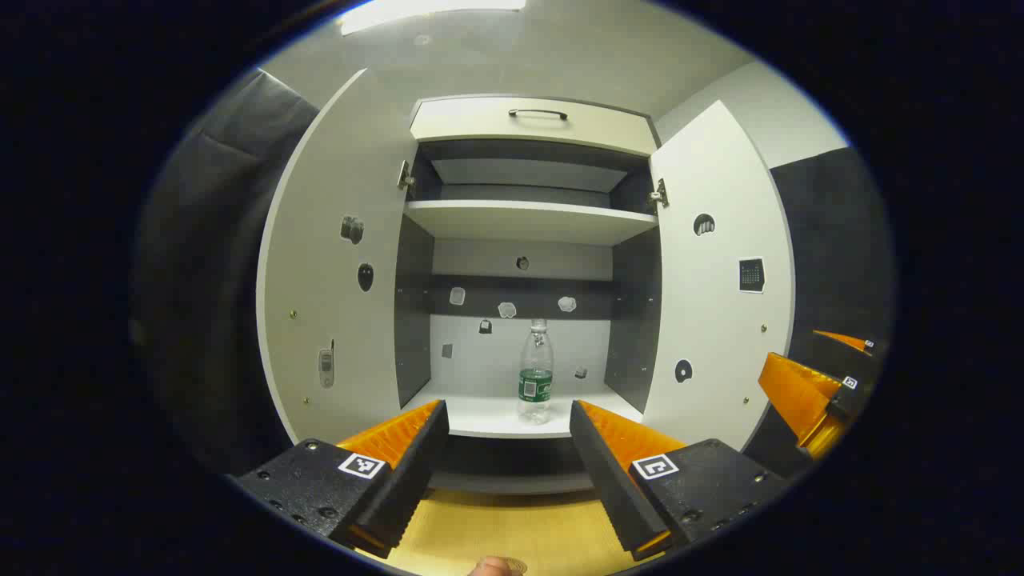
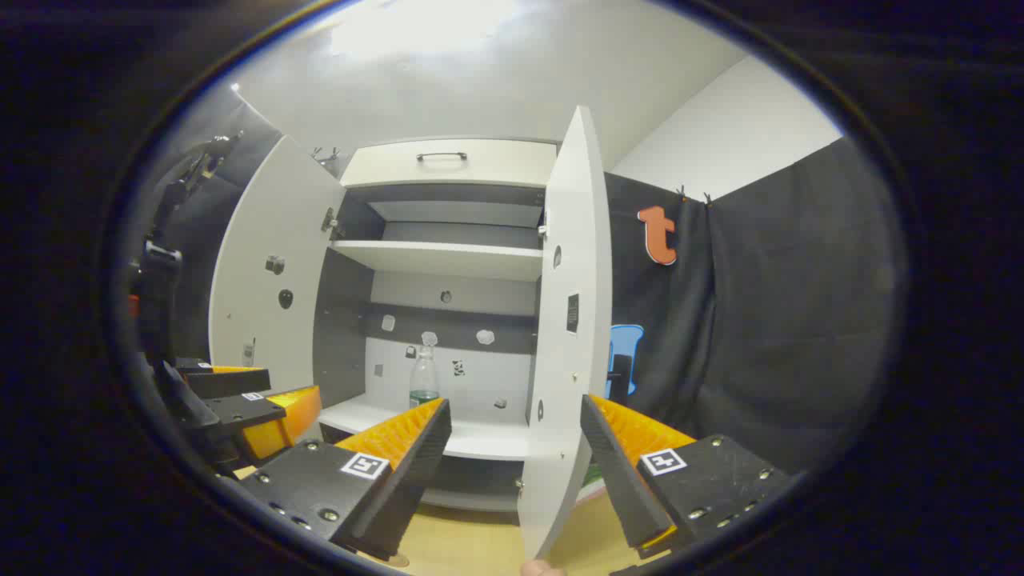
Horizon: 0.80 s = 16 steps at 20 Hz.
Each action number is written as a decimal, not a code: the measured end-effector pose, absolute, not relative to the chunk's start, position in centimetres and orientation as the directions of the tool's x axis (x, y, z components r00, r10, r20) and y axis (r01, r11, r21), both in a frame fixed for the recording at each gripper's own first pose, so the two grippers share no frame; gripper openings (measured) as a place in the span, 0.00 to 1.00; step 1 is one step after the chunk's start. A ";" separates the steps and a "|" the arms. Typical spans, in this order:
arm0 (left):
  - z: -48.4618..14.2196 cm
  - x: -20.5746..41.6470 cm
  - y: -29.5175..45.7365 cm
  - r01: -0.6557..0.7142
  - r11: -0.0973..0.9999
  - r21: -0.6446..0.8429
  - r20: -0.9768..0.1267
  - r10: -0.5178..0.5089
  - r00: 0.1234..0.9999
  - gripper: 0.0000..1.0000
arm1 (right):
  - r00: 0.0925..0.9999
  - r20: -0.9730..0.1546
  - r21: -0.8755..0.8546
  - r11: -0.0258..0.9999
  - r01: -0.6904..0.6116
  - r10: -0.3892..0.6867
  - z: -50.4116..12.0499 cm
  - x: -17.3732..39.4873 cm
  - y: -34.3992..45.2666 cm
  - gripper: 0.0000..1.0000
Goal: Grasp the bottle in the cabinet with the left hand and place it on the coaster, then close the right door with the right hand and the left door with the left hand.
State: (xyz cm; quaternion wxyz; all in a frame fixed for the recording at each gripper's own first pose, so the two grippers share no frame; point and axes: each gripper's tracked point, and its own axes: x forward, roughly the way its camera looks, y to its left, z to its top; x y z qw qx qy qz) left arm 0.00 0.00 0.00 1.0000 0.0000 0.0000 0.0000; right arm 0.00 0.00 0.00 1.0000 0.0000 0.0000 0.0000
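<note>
The cabinet [image 1: 528,264] stood at the far edge of the desk [image 1: 496,536], both doors swung open toward the near side: the left door [image 1: 336,272] to the left, the right door [image 1: 716,280] to the right. The bottle [image 1: 535,373] stood upright on the bottom shelf [image 1: 488,416], near that shelf's front edge and right of its middle. An upper shelf [image 1: 528,220] lay above it, and a drawer [image 1: 532,124] sat at the top. The left gripper [image 1: 508,416] was before the opening, fingers apart, the bottle beyond them. The right gripper [image 2: 516,412] was before the right door's edge, with the door between its parted fingers.
</note>
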 end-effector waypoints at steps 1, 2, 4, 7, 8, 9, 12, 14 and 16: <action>0.2 0.0 0.3 0.000 1.000 0.004 0.004 0.000 1.000 0.96 | 1.000 -0.005 0.007 1.000 -0.006 0.006 -0.3 0.2 0.4 0.99; 0.4 -0.2 0.6 -0.001 1.000 0.004 0.006 0.001 1.000 0.97 | 1.000 -0.007 0.007 1.000 -0.006 0.006 -0.4 0.4 0.6 0.99; 0.4 -0.3 1.4 -0.007 1.000 0.009 0.003 0.007 1.000 0.96 | 1.000 -0.009 -0.003 1.000 -0.010 0.010 -0.8 1.0 1.3 0.99; 0.5 -0.7 2.1 -0.019 1.000 0.023 0.010 0.018 1.000 0.96 | 1.000 -0.003 -0.010 1.000 -0.028 0.028 -0.8 0.9 2.5 0.99; 0.5 -0.7 2.3 -0.023 0.999 0.027 0.009 0.023 1.000 0.96 | 0.999 -0.003 -0.011 0.999 -0.038 0.038 -0.7 0.9 2.9 1.00; 0.4 -0.8 2.3 -0.024 0.999 0.027 0.006 0.023 1.000 0.96 | 0.999 -0.004 -0.011 0.999 -0.047 0.047 -0.8 0.9 3.2 0.98; 0.4 -1.2 2.1 -0.018 1.000 0.014 0.000 0.018 1.000 0.96 | 0.998 -0.016 -0.001 0.998 -0.056 0.056 -1.1 0.8 3.5 1.00; 0.3 -1.2 2.1 -0.017 1.000 0.019 0.000 0.017 1.000 0.96 | 0.998 -0.018 0.000 0.999 -0.053 0.053 -1.1 0.5 3.4 0.99; 0.3 -1.4 1.8 -0.011 1.000 0.020 0.000 0.011 1.000 0.96 | 0.998 -0.021 -0.004 0.999 -0.052 0.052 -1.1 0.1 3.2 0.99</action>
